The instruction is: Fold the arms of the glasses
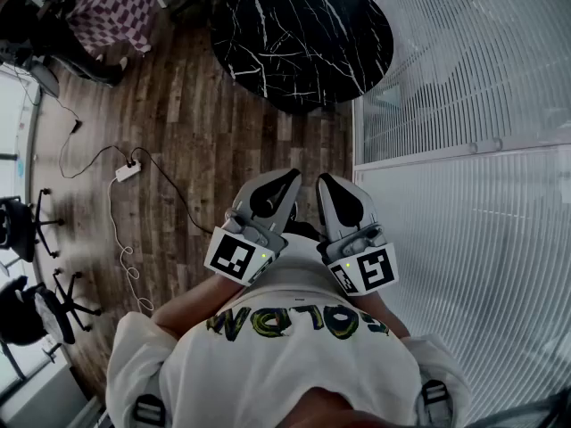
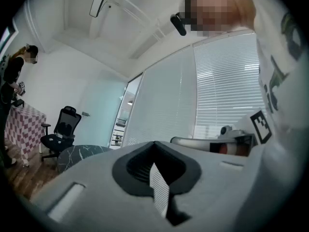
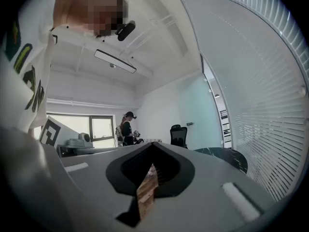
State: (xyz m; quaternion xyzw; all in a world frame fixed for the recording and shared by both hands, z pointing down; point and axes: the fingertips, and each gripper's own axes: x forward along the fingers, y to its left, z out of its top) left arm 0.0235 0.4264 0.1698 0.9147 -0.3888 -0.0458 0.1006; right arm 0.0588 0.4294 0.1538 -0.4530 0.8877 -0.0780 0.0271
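Note:
No glasses show in any view. I hold both grippers side by side close to my chest, level and pointing out over the wooden floor. In the head view my left gripper [image 1: 287,182] and my right gripper [image 1: 326,184] nearly touch at their tips. The left gripper view shows its jaws [image 2: 157,178] pressed together with nothing between them. My right gripper [image 3: 147,187] is shut and empty too. Each gripper's marker cube appears at the edge of the other's view, as the right gripper's cube [image 2: 260,125] and the left gripper's cube [image 3: 49,129].
A round black marble table [image 1: 303,34] stands ahead on the wooden floor. A glass wall with blinds [image 1: 464,150] runs along the right. A power strip with cable [image 1: 128,171] lies on the floor at left, near office chairs [image 1: 22,226]. A person [image 3: 126,129] stands far off.

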